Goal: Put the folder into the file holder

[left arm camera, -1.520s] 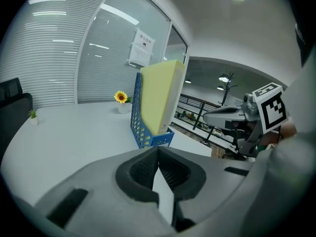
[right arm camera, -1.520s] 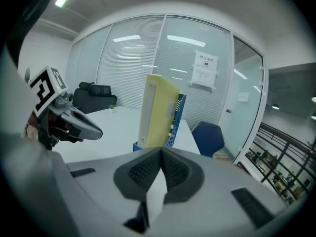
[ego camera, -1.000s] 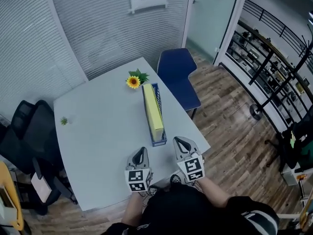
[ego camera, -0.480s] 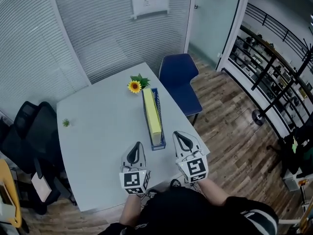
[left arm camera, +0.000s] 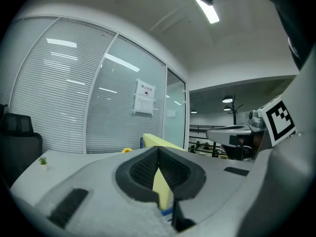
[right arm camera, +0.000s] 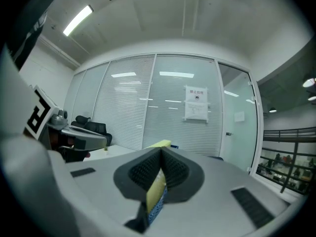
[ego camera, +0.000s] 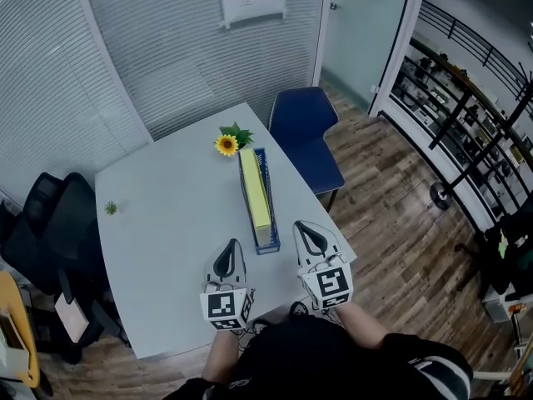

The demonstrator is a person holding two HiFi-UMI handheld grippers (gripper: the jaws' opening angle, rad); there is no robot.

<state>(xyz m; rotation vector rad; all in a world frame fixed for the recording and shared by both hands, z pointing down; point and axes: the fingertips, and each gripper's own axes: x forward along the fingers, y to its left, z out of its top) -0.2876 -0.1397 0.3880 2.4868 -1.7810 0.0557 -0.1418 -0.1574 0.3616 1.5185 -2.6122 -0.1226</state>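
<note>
A yellow folder [ego camera: 256, 192] stands upright inside the long blue file holder [ego camera: 268, 244] on the grey table [ego camera: 166, 232], right of its middle. My left gripper [ego camera: 231, 246] hovers at the table's front edge, just left of the holder's near end, shut and empty. My right gripper [ego camera: 305, 227] is just right of that end, also shut and empty. In the left gripper view the left gripper [left arm camera: 159, 149] has its tips together, with the folder [left arm camera: 162, 194] beyond them. In the right gripper view the right gripper [right arm camera: 161, 150] is the same, with the folder [right arm camera: 156, 191] and holder [right arm camera: 157, 209] beyond.
A sunflower [ego camera: 226, 144] lies at the table's far edge behind the holder. A small green sprig [ego camera: 111, 209] sits at the table's left. A blue chair [ego camera: 306, 132] stands at the far right corner, black office chairs [ego camera: 46, 223] at the left. Blinds-covered glass walls stand behind.
Both grippers have risen a little at the table's front edge and stay shut. The folder and holder have not moved.
</note>
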